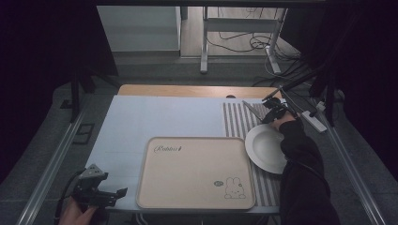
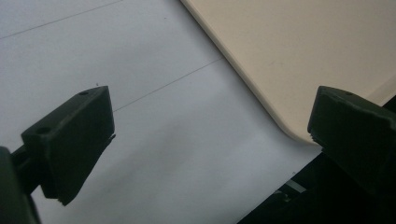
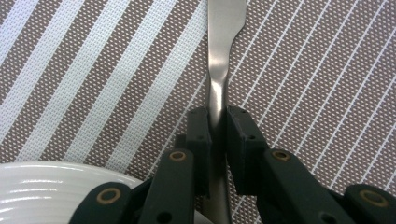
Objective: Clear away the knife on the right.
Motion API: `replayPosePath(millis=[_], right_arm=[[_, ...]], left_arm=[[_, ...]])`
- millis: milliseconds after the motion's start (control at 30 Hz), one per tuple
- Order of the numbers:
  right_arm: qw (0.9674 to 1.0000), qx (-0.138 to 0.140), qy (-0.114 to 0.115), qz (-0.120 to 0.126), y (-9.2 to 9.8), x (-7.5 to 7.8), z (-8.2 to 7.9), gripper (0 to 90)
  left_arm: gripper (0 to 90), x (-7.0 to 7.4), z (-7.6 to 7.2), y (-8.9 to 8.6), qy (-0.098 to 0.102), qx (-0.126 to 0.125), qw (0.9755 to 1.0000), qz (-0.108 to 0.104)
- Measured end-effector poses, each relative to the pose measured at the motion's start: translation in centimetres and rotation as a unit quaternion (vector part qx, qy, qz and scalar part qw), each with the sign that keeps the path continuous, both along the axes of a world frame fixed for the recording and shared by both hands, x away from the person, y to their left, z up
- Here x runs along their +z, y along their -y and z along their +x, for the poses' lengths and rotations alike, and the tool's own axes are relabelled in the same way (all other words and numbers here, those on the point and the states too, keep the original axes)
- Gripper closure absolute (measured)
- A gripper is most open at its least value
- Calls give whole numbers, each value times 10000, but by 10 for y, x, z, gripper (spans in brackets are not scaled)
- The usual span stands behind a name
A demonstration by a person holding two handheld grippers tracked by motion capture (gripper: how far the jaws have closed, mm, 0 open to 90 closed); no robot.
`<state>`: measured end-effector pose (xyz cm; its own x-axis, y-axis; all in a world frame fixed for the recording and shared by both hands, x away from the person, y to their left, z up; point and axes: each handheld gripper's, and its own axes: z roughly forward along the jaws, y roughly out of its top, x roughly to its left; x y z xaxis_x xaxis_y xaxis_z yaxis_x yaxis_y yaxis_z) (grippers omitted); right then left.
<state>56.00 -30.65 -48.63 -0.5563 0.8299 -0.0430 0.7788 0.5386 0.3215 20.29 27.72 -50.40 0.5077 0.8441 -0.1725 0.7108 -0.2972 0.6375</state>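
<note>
A silver utensil (image 3: 225, 28) lies on the brown-and-white striped placemat (image 3: 93, 70), and its narrow stem runs between the jaws of my right gripper (image 3: 217, 122). Both pads press on it, so the gripper is shut on it. The high view puts that gripper (image 1: 272, 112) at the far right of the table, just beyond the white plate (image 1: 263, 147), with the utensil (image 1: 252, 109) pointing away to the left. My left gripper (image 1: 105, 194) hovers at the near left corner. Its jaws (image 2: 205, 140) stand wide open over the white table cover with nothing between them.
A large beige tray (image 1: 195, 171) with a rabbit drawing fills the near middle of the table; its rounded corner (image 2: 280, 46) lies just ahead of the left gripper. The plate's rim (image 3: 42, 186) sits close beside the right gripper. Table legs and cables stand beyond the far edge.
</note>
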Motion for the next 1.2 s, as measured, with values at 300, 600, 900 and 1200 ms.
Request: replayPosePath(millis=[300,600,900,1200], right_arm=[[9986,-210,278,403,7,4,0,808],[9952,-233,543,780,-1,12,1,808],[9908,-135,710,1147,-20,17,0,808],[9861,98,806,1451,-42,23,-4,808]], left_arm=[[16,0,1,0,-8,-2,10000,4],[16,0,1,0,-9,2,10000,11],[16,0,1,0,-12,2,10000,13],[16,0,1,0,-11,-1,10000,19]])
